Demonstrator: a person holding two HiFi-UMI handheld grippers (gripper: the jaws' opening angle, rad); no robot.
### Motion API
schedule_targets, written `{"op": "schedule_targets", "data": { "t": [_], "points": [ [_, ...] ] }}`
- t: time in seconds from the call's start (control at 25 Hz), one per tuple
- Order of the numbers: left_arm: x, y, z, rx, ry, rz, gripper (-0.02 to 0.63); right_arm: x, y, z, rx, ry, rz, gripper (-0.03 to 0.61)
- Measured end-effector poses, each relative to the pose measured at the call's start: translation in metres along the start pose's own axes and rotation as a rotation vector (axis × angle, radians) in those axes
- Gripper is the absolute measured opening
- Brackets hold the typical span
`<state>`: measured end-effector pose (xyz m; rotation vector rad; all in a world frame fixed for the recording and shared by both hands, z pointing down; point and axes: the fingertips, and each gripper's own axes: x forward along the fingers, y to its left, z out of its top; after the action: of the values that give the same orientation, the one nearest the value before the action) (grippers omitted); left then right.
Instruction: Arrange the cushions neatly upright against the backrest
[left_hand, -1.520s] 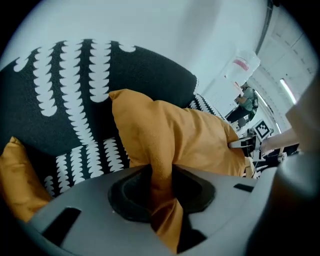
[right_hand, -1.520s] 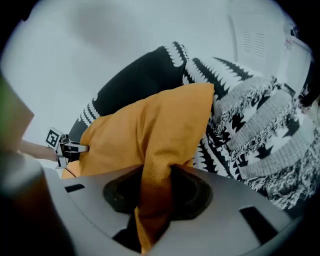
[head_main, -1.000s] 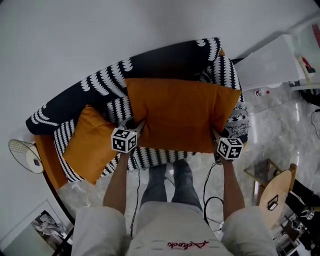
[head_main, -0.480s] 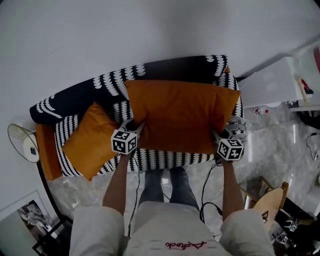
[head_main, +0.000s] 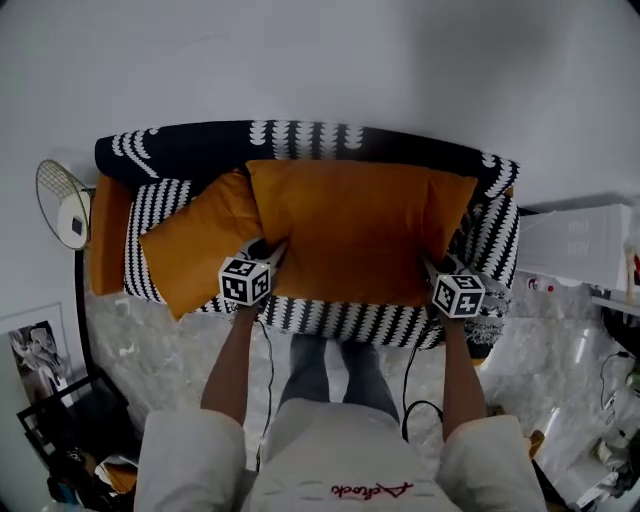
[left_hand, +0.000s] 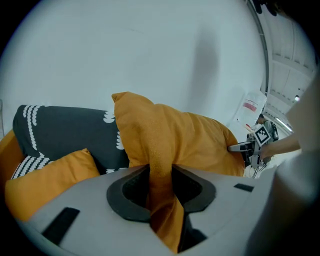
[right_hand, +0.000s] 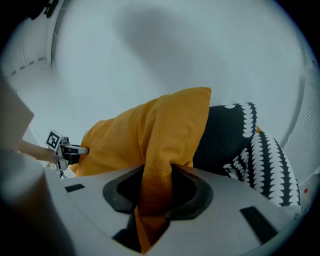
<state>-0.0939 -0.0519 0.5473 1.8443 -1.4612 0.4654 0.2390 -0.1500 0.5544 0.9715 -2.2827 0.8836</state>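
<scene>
The sofa (head_main: 200, 150), covered in black cloth with white leaf-like patterns, is carrying two cushions, and the person is standing just in front of its seat. The large orange cushion (head_main: 355, 230) is being held up over the middle and right part of the seat, in front of the backrest, with its broad face turned up toward the head camera; whether it is touching the backrest I cannot tell. The left gripper (left_hand: 160, 190) is clamping the lower left edge of this cushion, with a fold of orange cloth pinched between its two jaws. The right gripper (right_hand: 157, 192) is doing the same on the lower right edge, its jaws also closed on a fold of the cloth. The small orange cushion (head_main: 200, 250) is lying tilted on the left part of the seat, and its upper right corner is touching the left side of the large cushion. At the left end of the sofa an orange piece (head_main: 108, 235) is showing beside the patterned cloth. A round fan (head_main: 62, 200) is standing on the floor just beyond that end, and a white cabinet (head_main: 580, 245) is standing near the right end. Each gripper is carrying a cube with black and white square markers. Red handwriting-style letters (head_main: 375, 489) are showing on the person's shirt, but I cannot read them.
</scene>
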Motion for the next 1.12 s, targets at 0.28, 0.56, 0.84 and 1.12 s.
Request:
{"op": "schedule_targets", "data": {
  "t": [0.28,0.56,0.84,1.12],
  "points": [
    [0.031,0.009,0.015,0.005,-0.001,-0.008,0.138,0.022,-0.023,0.005,0.033,0.005,-0.012,0.146],
    [0.088,0.028,0.014,0.01,0.047,-0.033,0.144,0.066,-0.058,-0.007,0.065,0.04,-0.034,0.153],
    [0.121,0.043,-0.009,0.039,0.112,-0.069,0.161,0.099,-0.08,-0.025,0.04,0.081,-0.059,0.161],
    [0.145,0.06,-0.029,0.053,0.143,-0.027,0.262,0.121,-0.104,-0.045,0.049,0.123,-0.117,0.25]
  ]
}}
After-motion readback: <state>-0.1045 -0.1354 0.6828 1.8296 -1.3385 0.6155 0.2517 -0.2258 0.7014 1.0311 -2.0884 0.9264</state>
